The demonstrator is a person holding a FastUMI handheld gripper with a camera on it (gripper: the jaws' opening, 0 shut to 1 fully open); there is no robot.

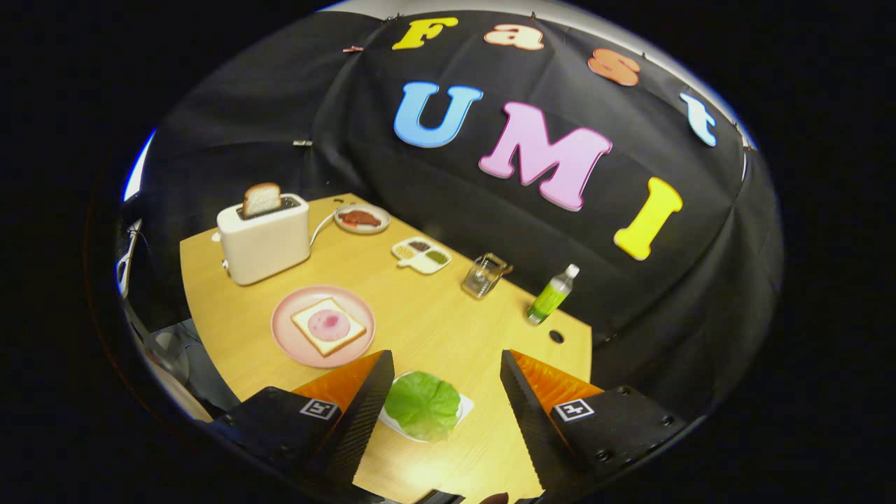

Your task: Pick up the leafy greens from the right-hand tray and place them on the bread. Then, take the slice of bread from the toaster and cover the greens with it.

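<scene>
My gripper [446, 392]: spread wide, straddling leafy greens [422, 405] on white tray [465, 404], lower centre, ready to close | bread [327, 326] plated centre-left awaits them | toaster [264, 238] slice upper left, for later.

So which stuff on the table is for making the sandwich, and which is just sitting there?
For the job: leafy greens on their tray, between the open fingers; bread on the pink plate; bread slice in the toaster.

Just lying about: green bottle, glass cup, divided dish, small plate.
</scene>
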